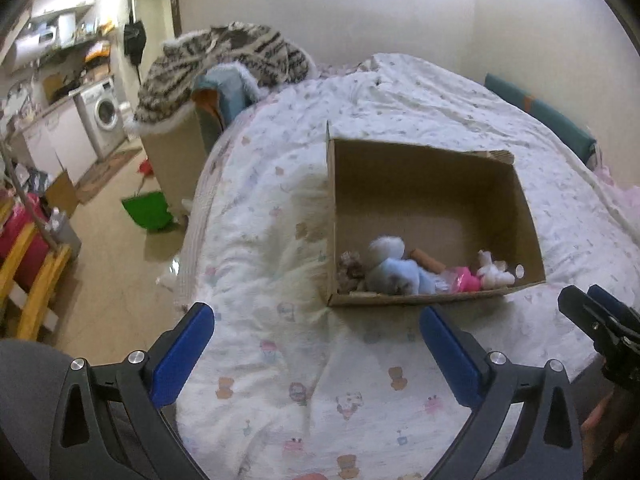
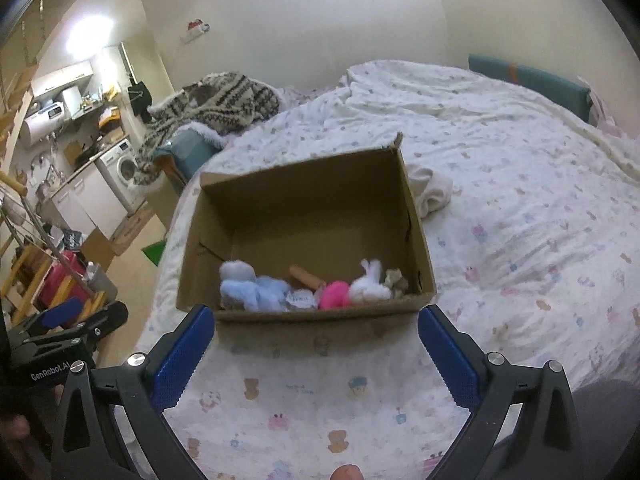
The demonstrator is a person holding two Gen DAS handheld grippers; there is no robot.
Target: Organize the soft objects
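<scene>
Right wrist view: both tools, left tool (image 1: 316,330) and right tool (image 2: 316,330), gape released before the toy-filled cardboard box (image 2: 304,208).

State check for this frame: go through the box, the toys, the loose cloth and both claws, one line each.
Cardboard box: open at the top, upright on the bed.
Blue plush toy: lying inside the box, by its near wall.
Pink toy: inside the box.
White plush toy: inside the box.
White cloth: crumpled on the bed beside the box, outside it.
Left claw: open, holding nothing.
Right claw: open, holding nothing.
</scene>
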